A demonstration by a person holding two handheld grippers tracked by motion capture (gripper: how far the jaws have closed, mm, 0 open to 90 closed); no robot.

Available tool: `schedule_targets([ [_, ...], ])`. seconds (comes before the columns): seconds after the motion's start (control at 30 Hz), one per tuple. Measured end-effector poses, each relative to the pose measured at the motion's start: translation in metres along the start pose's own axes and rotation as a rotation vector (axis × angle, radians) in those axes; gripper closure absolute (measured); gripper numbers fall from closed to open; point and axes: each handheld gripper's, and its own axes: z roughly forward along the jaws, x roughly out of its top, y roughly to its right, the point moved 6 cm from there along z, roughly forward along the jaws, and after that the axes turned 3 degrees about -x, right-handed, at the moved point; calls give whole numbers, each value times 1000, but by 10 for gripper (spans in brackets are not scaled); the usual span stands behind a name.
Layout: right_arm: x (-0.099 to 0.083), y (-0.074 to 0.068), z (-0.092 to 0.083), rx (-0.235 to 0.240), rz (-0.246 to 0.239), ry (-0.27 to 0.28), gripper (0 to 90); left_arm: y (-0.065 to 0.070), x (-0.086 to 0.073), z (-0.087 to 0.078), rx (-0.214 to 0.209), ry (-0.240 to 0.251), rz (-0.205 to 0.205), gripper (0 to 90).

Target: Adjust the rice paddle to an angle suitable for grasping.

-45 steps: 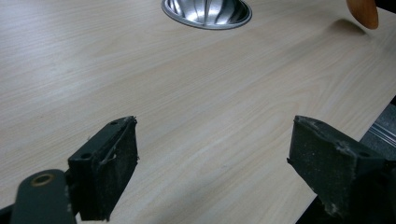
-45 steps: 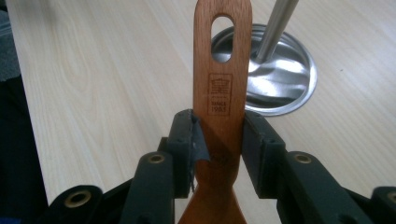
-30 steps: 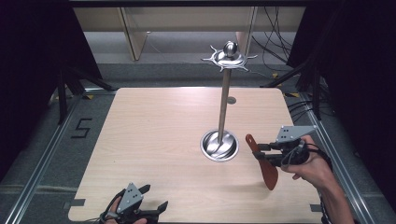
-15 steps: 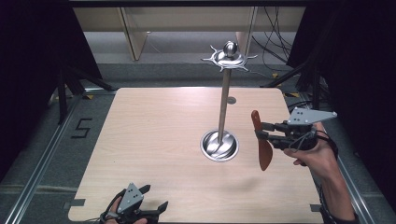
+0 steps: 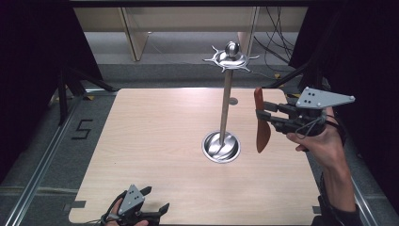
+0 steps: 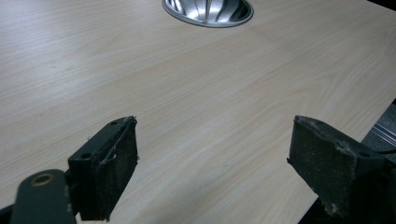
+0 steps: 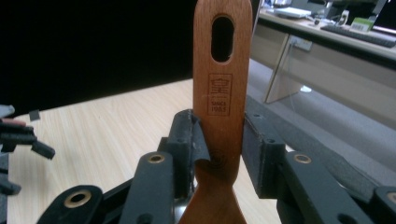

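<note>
Where pinched, smooth slotted wooden spatula [image 7: 219,93]

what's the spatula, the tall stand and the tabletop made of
Spatula: looks like wood, reddish-brown, smooth, with visible grain and a stamped mark. Stand: polished metal, likely steel, mirror-bright with reflections. Tabletop: pale wood grain, matt; possibly laminate, can't tell.

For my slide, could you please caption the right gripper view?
Right gripper fingers clamp a wooden spatula by its slotted handle above the table.
</note>
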Motion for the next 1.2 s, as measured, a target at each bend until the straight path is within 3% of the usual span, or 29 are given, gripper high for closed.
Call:
schedule_targets([
  [0.03, 5, 0, -1, 2, 10, -1, 670, 0, 0, 0, -1, -1, 0, 149],
  [0.07, 11, 2, 0, -9, -15, 21, 670, 1, -1, 0, 8, -6, -13, 149],
  [0.17, 21, 2, 0, -1, -16, 38, 671, 0, 0, 0, 4, -2, 7, 149],
  [0.2, 23, 1, 0, 1, 0, 36, 670, 1, 0, 0, 7, 0, -18, 149],
  [0.27, 31, 3, 1, -12, -18, 46, 671, 1, 0, 0, 6, 0, -18, 149],
  [0.3, 33, 3, 2, 4, -1, 50, 671, 1, 0, 0, 10, 1, -21, 149],
  [0.33, 35, 3, 3, 8, 13, 52, 671, 0, -1, -1, 11, -10, -9, 149],
  [0.4, 38, 7, 5, -8, -7, 58, 670, -1, 0, -1, 4, -11, 19, 149],
  [0.47, 40, 8, 6, -9, 1, 63, 671, 0, 0, 0, -5, 0, -3, 149],
  [0.63, 43, 9, 9, -5, 40, 62, 671, 1, -1, -1, 2, -12, -5, 149],
  [0.7, 43, 11, 11, -15, 23, 63, 670, 1, -1, -1, 4, -11, -5, 149],
  [0.77, 43, 11, 13, -13, 39, 56, 670, 1, -1, -1, 7, -10, -5, 149],
  [0.8, 43, 11, 14, -10, 47, 56, 671, 0, 0, -1, 1, -12, 17, 149],
  [0.87, 45, 14, 16, -18, 33, 63, 670, 1, -1, -1, 4, -9, -6, 149],
  [0.93, 46, 13, 18, -11, 60, 55, 670, 1, -1, -1, 7, -7, -11, 149],
  [1.0, 47, 14, 21, -14, 52, 50, 670, 0, -1, -1, 0, -11, 14, 149],
  [1.07, 48, 14, 24, -24, 41, 47, 670, 1, -1, -1, 4, -9, -8, 149],
  [1.1, 48, 12, 27, -9, 60, 37, 670, 1, -1, -1, 3, -11, -6, 149],
  [1.13, 48, 13, 28, -17, 40, 42, 670, 1, -1, -1, 3, -13, -8, 149],
  [1.2, 48, 10, 31, -11, 64, 26, 670, 1, -1, -1, 5, -11, -6, 149],
])
